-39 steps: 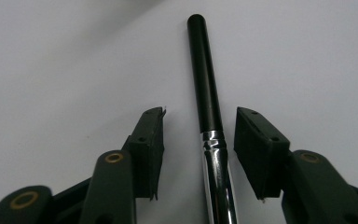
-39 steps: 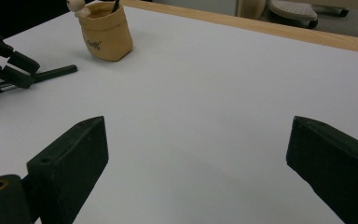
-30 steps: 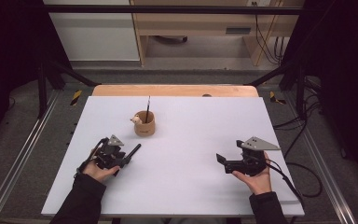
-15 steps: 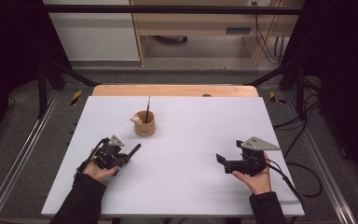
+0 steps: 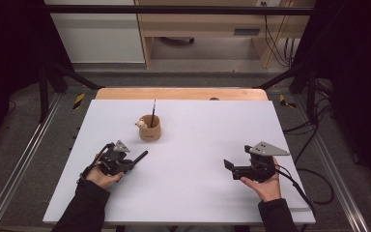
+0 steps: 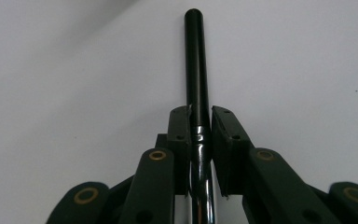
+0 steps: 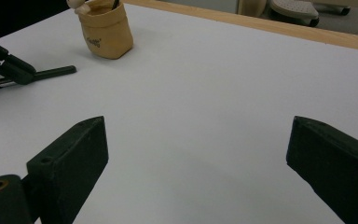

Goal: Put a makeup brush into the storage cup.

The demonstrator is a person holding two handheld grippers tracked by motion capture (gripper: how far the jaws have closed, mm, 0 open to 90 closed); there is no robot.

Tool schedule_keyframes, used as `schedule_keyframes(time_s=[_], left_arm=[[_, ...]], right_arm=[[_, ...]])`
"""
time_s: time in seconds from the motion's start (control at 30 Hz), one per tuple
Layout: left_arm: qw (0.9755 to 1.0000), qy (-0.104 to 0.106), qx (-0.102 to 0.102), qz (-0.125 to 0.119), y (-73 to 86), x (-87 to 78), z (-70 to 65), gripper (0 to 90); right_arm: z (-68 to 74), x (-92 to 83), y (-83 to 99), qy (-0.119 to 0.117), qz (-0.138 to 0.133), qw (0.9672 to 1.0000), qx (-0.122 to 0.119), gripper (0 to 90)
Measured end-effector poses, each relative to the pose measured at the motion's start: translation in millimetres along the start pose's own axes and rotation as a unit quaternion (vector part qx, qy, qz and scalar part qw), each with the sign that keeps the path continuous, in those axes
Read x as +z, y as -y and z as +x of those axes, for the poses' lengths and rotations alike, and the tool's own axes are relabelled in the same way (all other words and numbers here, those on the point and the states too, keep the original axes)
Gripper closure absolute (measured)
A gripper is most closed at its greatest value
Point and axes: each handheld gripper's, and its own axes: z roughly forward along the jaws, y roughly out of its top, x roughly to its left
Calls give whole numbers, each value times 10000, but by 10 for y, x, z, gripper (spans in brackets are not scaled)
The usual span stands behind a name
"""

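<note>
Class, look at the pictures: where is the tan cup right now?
In the high view the tan cup stands upright on the white table, left of centre toward the far edge, just beyond the black pen clamped in the left gripper.

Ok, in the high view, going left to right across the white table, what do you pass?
Left gripper shut on a black pen → tan pen pot with another pen standing in it, set farther back → bare stretch of table → right gripper, jaws open.
</note>
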Motion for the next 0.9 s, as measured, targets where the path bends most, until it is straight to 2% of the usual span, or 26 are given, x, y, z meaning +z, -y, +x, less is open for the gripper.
schedule_keyframes(time_s=[0.07,0.33,0.43,0.53,0.63,0.77,0.9], left_arm=[[10000,2,13,7,-3,-1,0,766],[10000,14,84,27,-87,-52,-5,627],[9997,9,197,127,-153,-77,-5,587],[9995,26,221,214,-209,-98,13,563],[9983,14,356,461,-264,-106,7,550],[9967,32,400,708,-297,-77,20,550],[9958,64,435,808,-304,-50,23,564]], right_arm=[[0,0,0,-2,-1,10000,-2,61],[-4,-17,-7,-21,-30,10000,11,61],[-8,-25,-11,7,-33,10000,12,61],[-12,-36,-16,14,-47,10000,11,61],[-13,-35,-16,11,-37,10000,16,61],[-13,-32,-16,2,-28,10000,-1,61],[-14,-33,-17,-2,-32,10000,2,61]])
